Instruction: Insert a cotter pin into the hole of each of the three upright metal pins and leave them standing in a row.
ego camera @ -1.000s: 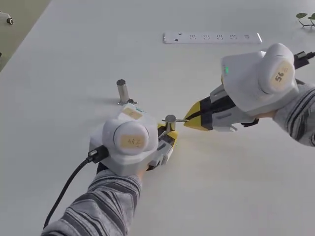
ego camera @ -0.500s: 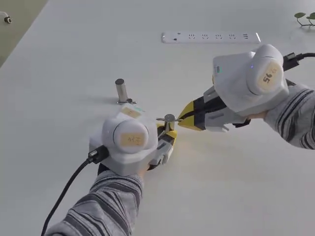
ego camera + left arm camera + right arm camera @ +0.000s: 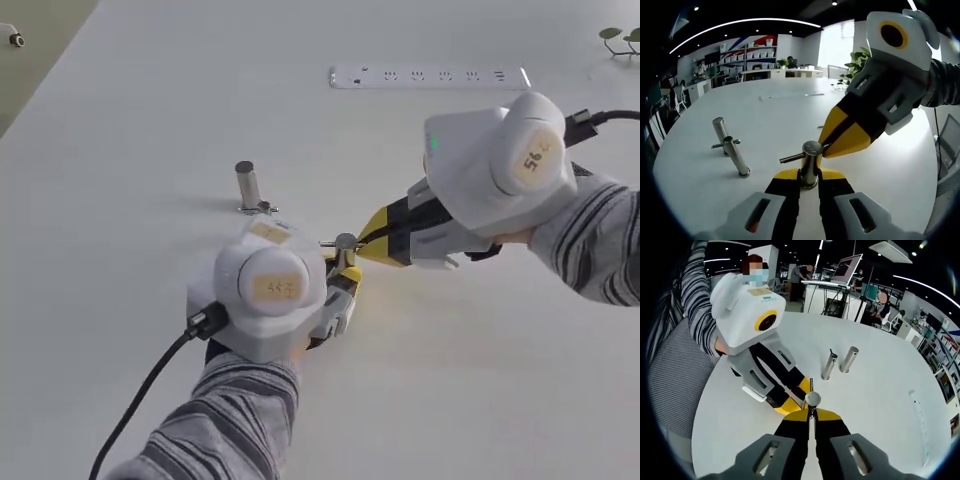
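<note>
My left gripper (image 3: 809, 176) is clamped on the lower shaft of the near metal pin (image 3: 810, 159), holding it upright on the white table (image 3: 150, 120). My right gripper (image 3: 811, 412) sits at the pin's head with its yellow tips pressed together. It seems to be pinching the cotter pin (image 3: 791, 158), though the grip itself is hidden. The cotter pin's shank pokes out of the hole on the far side. Nearby stands a second pin (image 3: 736, 159) with its own cotter pin (image 3: 725, 145) crosswise, and a bare pin (image 3: 720, 131) just beside it.
</note>
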